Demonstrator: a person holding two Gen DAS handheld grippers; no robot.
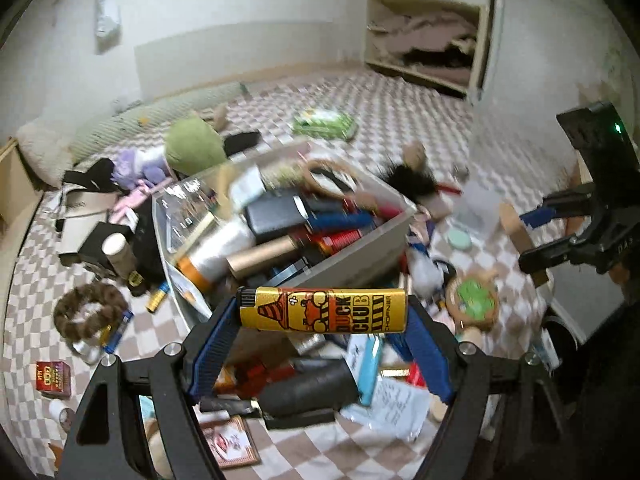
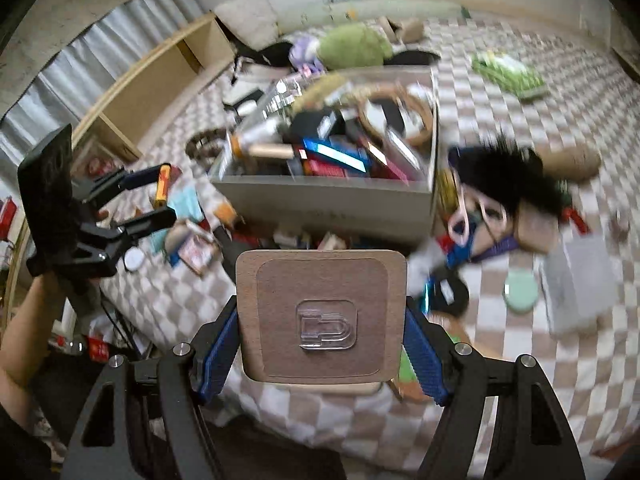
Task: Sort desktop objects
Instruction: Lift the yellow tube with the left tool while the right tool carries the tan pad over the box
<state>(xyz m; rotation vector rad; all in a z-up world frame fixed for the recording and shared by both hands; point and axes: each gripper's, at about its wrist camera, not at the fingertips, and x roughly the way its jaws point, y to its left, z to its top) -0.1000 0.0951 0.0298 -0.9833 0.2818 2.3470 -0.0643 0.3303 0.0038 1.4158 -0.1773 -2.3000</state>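
Note:
My left gripper point(image 1: 322, 309) is shut on a yellow "DUCK CLUB" lighter point(image 1: 320, 312), held crosswise between the blue pads above the clutter. In the right wrist view that gripper point(image 2: 160, 194) hangs at the left with the lighter point(image 2: 162, 184) upright in it. My right gripper point(image 2: 322, 308) is shut on a brown square wooden plate point(image 2: 280, 280) that carries a clear stick-on hook point(image 2: 326, 330). In the left wrist view it point(image 1: 528, 232) shows at the right edge, with the plate point(image 1: 516, 226) seen edge-on. Just beyond both stands a pale box point(image 1: 360, 256) point(image 2: 328, 204) heaped with items.
Everything lies on a checkered cloth point(image 2: 520, 360). Around the box are a green plush point(image 1: 196, 146), a black feathery item point(image 2: 504, 176), a mint round case point(image 2: 520, 292), a brown scrunchie point(image 1: 86, 312), a small red box point(image 1: 54, 378) and a picture frame point(image 1: 230, 442). A wooden shelf point(image 2: 152, 88) stands at the left.

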